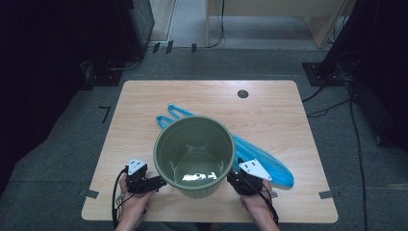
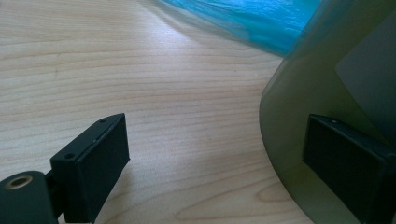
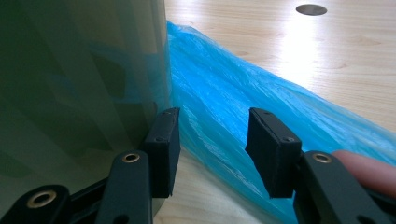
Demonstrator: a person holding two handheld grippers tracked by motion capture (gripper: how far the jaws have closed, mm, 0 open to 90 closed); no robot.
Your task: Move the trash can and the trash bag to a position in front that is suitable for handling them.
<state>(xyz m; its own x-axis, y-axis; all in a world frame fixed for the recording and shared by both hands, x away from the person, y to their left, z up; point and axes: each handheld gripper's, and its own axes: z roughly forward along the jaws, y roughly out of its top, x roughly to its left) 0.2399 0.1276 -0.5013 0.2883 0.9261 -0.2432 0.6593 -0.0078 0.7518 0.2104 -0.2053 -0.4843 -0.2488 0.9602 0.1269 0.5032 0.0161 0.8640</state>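
Bucket: olive-green plastic, round, wider at the rim than at the base, standing upright and open-topped at the near middle of the tabletop, with a bright glare patch on its inside bottom. Beneath and behind it lies a blue plastic bag, thin and crinkled; its two loop handles stick out past the bucket's far left side and its body runs out to the near right, the bucket resting partly on it. Left tongs: held at the bucket's near left side, jaws wide apart; in the left gripper view one jaw stands over bare wood and the other lies against the bucket wall, which sits between the two without being clamped. Right tongs: held at the bucket's near right side, jaws moderately apart and gripping nothing; in the right gripper view one jaw sits just beside the bucket wall and the blue plastic bag lies in and beyond the gap. Tabletop: pale wood grain, rounded corners, a small round dark cap near its far edge, grey tape tabs at the near corners. Room: grey carpet floor, black stands and trailing cables at left and right, light wooden furniture legs at the far side.
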